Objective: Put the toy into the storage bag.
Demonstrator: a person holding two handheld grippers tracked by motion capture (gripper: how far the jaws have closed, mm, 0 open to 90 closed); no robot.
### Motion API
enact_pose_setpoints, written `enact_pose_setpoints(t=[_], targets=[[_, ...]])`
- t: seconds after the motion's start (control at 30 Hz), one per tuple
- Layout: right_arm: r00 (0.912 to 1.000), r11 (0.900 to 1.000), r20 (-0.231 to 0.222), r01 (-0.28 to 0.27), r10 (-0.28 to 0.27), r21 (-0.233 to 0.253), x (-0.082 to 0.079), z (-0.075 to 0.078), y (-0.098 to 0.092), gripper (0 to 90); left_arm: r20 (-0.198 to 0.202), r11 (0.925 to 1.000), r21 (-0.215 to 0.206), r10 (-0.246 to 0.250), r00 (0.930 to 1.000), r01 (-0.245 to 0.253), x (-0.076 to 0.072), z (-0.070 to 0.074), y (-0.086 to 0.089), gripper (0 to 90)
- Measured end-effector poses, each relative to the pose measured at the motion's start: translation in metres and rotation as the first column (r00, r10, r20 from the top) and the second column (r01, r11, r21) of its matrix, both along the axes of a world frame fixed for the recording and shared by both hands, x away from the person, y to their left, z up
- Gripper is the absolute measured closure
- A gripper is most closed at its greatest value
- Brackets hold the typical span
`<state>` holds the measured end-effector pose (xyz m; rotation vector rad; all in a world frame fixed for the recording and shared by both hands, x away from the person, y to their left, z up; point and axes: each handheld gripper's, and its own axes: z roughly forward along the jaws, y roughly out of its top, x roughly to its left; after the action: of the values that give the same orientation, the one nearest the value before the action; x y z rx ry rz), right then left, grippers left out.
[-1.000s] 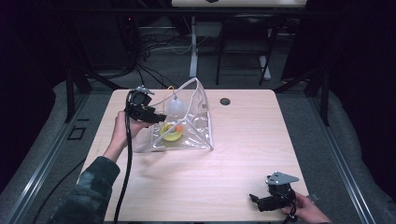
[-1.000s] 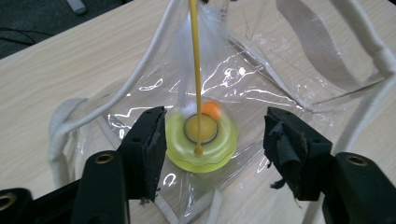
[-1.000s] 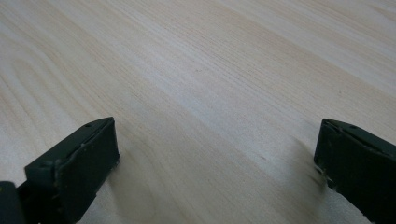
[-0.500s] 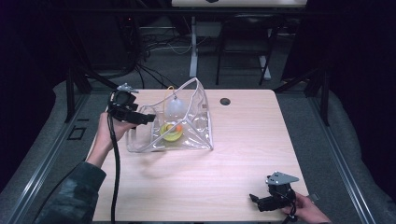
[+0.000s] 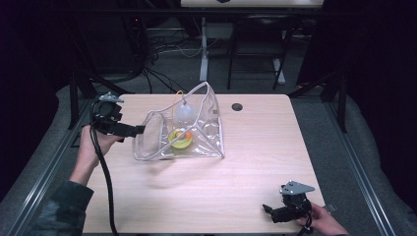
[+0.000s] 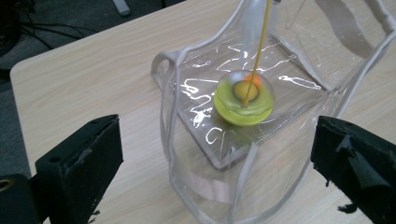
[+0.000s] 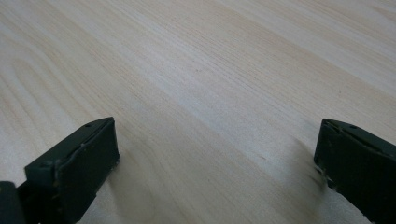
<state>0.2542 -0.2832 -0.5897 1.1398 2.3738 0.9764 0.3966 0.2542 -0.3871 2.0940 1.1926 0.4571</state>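
Observation:
A clear plastic bag (image 5: 196, 130) with white trim lies on the wooden table (image 5: 255, 147), its mouth toward the left. Inside it rests a yellow-green round toy (image 5: 180, 139) with an orange centre, and a pale rounded object (image 5: 185, 114) on a yellow cord. My left gripper (image 5: 139, 130) hovers open just left of the bag's mouth, nothing between its jaws. In the left gripper view the bag (image 6: 299, 56) and the toy (image 6: 243, 100) lie straight ahead. My right gripper (image 5: 269, 210) rests open near the table's front right edge, over bare wood (image 7: 210, 84).
A small black round grommet (image 5: 237, 106) sits in the table behind the bag. Dark floor, cables and table legs (image 5: 204, 49) lie beyond the far edge. The left gripper's black cable (image 5: 105, 182) trails along the person's left forearm.
My left gripper has pulled back leftward, away from the bag's mouth, and now stands off it. The bag's mouth has sagged open toward it. The right gripper has stayed put.

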Motion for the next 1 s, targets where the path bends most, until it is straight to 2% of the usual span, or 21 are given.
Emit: enact_pose_setpoints(t=[0.23, 0.37, 0.53, 0.63, 0.67, 0.7, 0.73, 1.0], targets=[[1.0000, 1.000, 0.000, 0.000, 0.000, -0.001, 0.000, 0.000, 0.000, 0.0, 0.001, 0.9992, -0.003, 0.039, 0.9992, -0.039, -0.013, -0.014, 0.018, 0.0], [1.0000, 1.000, 0.000, 0.000, 0.000, -0.001, 0.000, 0.000, 0.000, 0.0, -0.008, 0.9962, 0.000, 0.087, 0.9962, -0.087, -0.020, -0.025, 0.034, 0.0], [1.0000, 1.000, 0.000, 0.000, 0.000, -0.001, 0.000, 0.000, 0.000, 0.0, -0.016, 0.9940, -0.005, 0.109, 0.9939, -0.109, -0.027, -0.036, 0.045, 0.0], [1.0000, 1.000, 0.001, 0.000, 0.000, -0.001, 0.000, 0.000, 0.000, 0.0, -0.029, 0.9918, -0.008, 0.127, 0.9914, -0.127, -0.035, -0.050, 0.054, 0.0], [1.0000, 1.000, 0.001, 0.000, 0.000, -0.001, 0.000, 0.000, 0.000, 0.0, -0.029, 0.9918, -0.008, 0.127, 0.9914, -0.127, -0.035, -0.050, 0.054, 0.0], [1.0000, 1.000, 0.000, 0.000, 0.000, -0.001, 0.000, 0.000, 0.000, 0.0, -0.035, 0.9906, -0.011, 0.136, 0.9901, -0.136, -0.039, -0.058, 0.058, 0.0], [1.0000, 1.000, 0.000, 0.000, 0.000, -0.001, 0.000, 0.000, 0.000, 0.0, -0.035, 0.9906, -0.011, 0.136, 0.9901, -0.136, -0.039, -0.058, 0.058, 0.0], [1.0000, 1.000, 0.000, 0.000, 0.000, -0.001, 0.000, 0.000, 0.000, 0.0, -0.066, 0.9822, -0.047, 0.178, 0.9817, -0.182, -0.051, -0.087, 0.072, 0.0]])
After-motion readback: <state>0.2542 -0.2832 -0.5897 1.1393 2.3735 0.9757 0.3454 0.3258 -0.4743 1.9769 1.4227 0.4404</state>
